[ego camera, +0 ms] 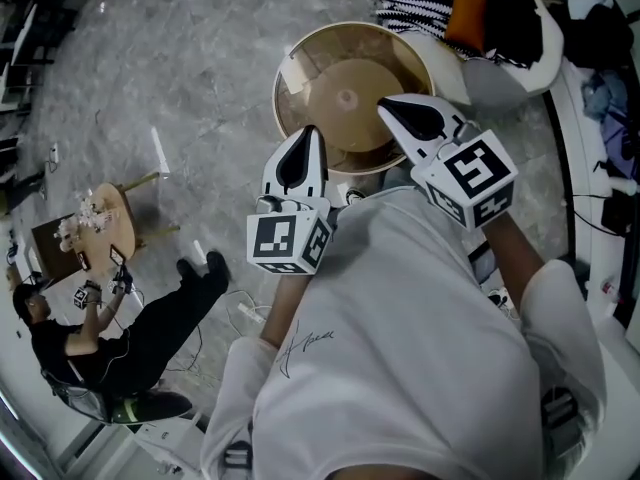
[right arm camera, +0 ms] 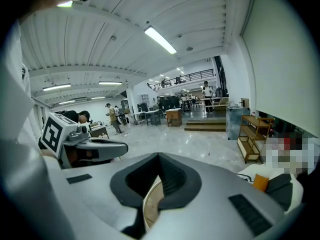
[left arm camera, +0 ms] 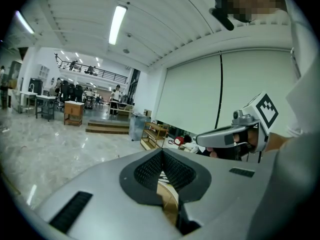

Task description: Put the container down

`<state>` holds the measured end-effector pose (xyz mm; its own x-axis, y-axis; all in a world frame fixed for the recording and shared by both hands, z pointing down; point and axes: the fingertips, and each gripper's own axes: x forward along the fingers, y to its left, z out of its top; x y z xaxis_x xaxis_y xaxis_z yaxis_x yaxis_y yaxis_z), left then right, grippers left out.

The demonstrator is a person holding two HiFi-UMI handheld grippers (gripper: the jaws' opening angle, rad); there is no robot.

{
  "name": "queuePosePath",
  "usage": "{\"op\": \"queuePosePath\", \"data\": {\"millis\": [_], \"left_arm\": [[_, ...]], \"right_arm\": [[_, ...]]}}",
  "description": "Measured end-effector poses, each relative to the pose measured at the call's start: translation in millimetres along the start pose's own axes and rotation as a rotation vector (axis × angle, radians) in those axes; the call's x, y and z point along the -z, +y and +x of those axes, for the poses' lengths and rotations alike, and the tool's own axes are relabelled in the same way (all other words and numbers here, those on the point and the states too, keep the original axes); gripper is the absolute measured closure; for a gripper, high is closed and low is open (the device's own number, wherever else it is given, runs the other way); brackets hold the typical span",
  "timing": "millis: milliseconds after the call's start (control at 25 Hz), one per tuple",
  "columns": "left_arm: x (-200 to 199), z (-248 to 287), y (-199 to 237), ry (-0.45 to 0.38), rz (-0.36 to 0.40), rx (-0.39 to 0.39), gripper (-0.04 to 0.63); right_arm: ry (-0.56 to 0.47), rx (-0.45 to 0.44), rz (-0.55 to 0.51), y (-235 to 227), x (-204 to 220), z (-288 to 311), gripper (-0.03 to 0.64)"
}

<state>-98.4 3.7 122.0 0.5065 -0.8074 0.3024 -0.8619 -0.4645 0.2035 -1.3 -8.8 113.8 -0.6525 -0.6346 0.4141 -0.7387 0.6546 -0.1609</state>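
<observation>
The container point(ego camera: 345, 88) is a round, see-through amber plastic tub with a thin rim and a flat bottom, out in front of the person above the glossy grey marble floor point(ego camera: 180, 78). The left gripper point(ego camera: 300, 158) is clamped on the near rim, its ribbed black pads pinching the thin wall. The right gripper point(ego camera: 410, 118) is clamped on the rim beside it.
</observation>
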Motion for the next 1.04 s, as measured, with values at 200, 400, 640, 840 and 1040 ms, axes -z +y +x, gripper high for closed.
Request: {"op": "queuePosePath", "data": {"millis": [200, 400, 640, 840, 1040], "left_arm": [[2, -3, -11, 0.015, 0.021, 0.029, 0.577], [-5, -15, -6, -0.022, 0.007, 0.019, 0.577], [-4, -27, -4, -0.032, -0.015, 0.007, 0.577], [3, -33, -3, -0.012, -0.02, 0.01, 0.577], [12, -39, -9, -0.005, -0.03, 0.018, 0.577]], "right_arm": [[-0.012, -0.01, -0.019, 10, -4, -2, 0.601], [-0.002, -0.033, -0.043, 23, -2, -3, 0.601], [0.016, -0.046, -0.034, 31, 7, -6, 0.601], [0.017, -0.065, -0.01, 40, 8, -5, 0.601], [0.026, -0.051, -0.018, 43, 18, -11, 0.601]]}}
